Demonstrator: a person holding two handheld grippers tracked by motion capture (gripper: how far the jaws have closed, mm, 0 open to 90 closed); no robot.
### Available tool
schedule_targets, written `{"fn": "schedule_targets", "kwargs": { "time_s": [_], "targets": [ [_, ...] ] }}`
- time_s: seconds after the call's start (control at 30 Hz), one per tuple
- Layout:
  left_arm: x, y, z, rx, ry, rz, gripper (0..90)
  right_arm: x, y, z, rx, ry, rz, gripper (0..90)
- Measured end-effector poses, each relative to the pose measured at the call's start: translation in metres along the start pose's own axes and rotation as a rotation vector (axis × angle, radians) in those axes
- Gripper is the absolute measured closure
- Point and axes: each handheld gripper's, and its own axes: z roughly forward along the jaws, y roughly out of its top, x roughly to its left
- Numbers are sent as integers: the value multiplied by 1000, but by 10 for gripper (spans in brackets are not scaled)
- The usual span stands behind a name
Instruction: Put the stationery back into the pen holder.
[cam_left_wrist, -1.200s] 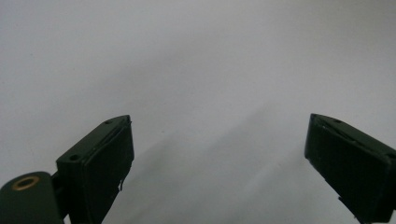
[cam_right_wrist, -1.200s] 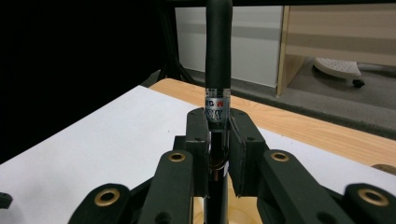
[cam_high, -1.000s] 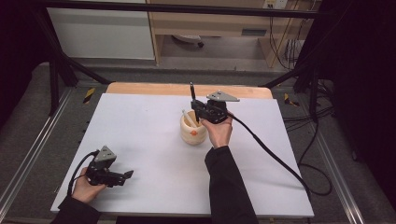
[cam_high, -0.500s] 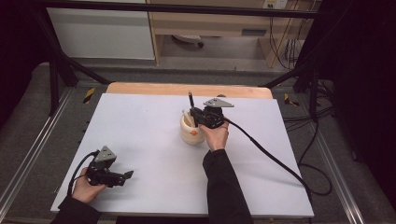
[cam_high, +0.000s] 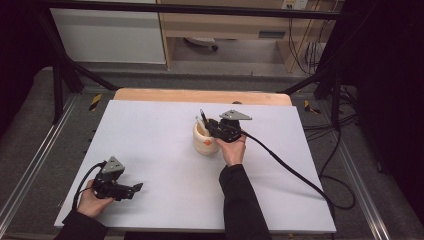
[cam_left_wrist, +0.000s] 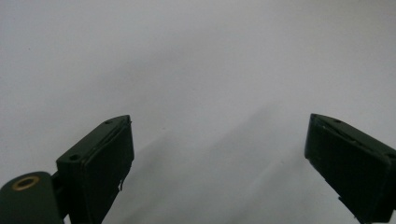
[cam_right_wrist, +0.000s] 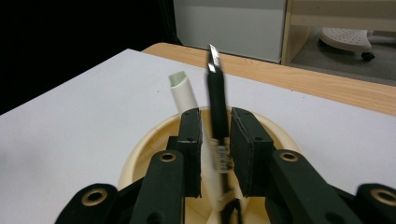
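Black pen (cam_right_wrist: 216, 100), pinched in the right gripper (cam_right_wrist: 215, 149), has sunk lower into the cream cup (cam_high: 205, 141) than a second ago, seemingly nearly ready for release. Left gripper (cam_high: 131, 189) rests wide open and empty on the surface (cam_high: 150, 130).

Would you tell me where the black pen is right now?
The black pen stands between the right gripper fingers, over the cream cup mid-table in the high view.

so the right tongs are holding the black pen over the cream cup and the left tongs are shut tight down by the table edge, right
Not quite. The left tongs are open, not shut: the left gripper view shows their jaws standing wide apart over bare table. The rest holds: the right tongs grip the black pen over the cream cup, and the left ones sit near the table edge.
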Motion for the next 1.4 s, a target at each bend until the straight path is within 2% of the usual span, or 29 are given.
{"fn": "schedule_targets", "kwargs": {
  "time_s": [0.23, 0.33, 0.5, 0.7, 0.83, 1.1, 1.27, 1.4],
  "targets": [
    [0, 0, 0, 3, -4, -1, 81, 3, 8, -15, 9, 3, -34, 654],
    [0, 0, 0, 2, -7, -6, 80, 4, 13, -25, 20, 6, -37, 560],
    [0, 0, 0, 0, -13, -11, 80, 5, 19, -41, 62, -19, -72, 385],
    [0, 0, 1, 0, -19, -18, 80, 6, 25, -58, 122, -31, -72, 190],
    [0, 0, 1, -1, -21, -20, 80, 4, 25, -70, 150, -5, -53, 112],
    [0, 0, 2, 4, -24, -20, 81, -7, 16, -99, 185, 5, -35, 23],
    [0, 1, 2, 3, -25, -21, 80, -17, 0, -114, 195, 20, -54, 7],
    [0, 0, 2, 3, -24, -20, 80, -24, -17, -124, 210, 27, -43, 7]
  ]
}}
